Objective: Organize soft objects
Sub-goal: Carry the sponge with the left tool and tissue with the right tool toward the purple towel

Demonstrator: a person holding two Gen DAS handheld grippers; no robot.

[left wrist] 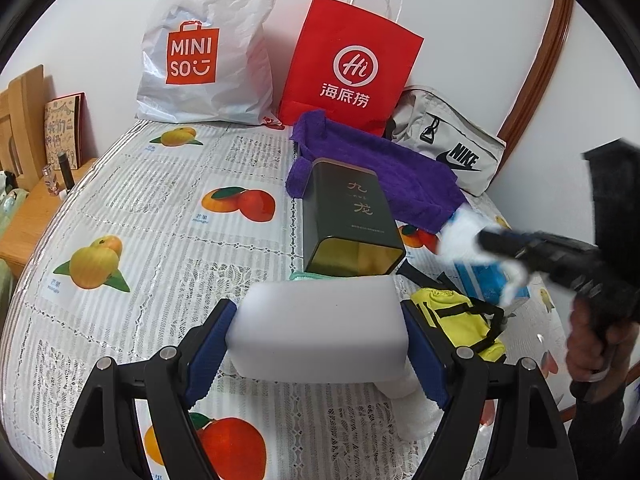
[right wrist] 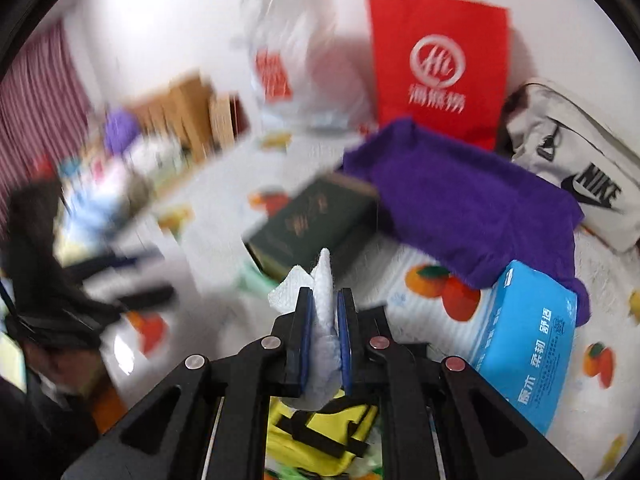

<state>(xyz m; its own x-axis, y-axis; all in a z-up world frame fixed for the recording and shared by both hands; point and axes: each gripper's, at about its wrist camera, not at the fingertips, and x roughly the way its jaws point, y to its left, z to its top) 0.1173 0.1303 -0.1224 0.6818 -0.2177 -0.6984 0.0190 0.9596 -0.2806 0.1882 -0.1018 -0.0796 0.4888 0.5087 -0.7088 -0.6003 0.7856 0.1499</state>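
Observation:
My left gripper [left wrist: 320, 340] is shut on a white sponge block [left wrist: 320, 328] and holds it above the table, in front of the open mouth of a dark green tin [left wrist: 348, 216] lying on its side. My right gripper [right wrist: 324, 320] is shut on a crumpled white tissue [right wrist: 320, 300]; in the left wrist view it shows at the right [left wrist: 492, 240], blurred, with the tissue [left wrist: 460, 236]. The tin also shows in the right wrist view [right wrist: 316, 224]. A purple towel [left wrist: 384, 172] lies behind the tin. A yellow pouch [left wrist: 460, 316] lies to the right of the sponge.
A blue tissue pack [right wrist: 528, 344] lies at the right. A white Miniso bag [left wrist: 204, 48], a red paper bag [left wrist: 352, 64] and a grey Nike bag [left wrist: 448, 144] stand along the wall. A wooden stand [left wrist: 28, 208] is at the table's left edge.

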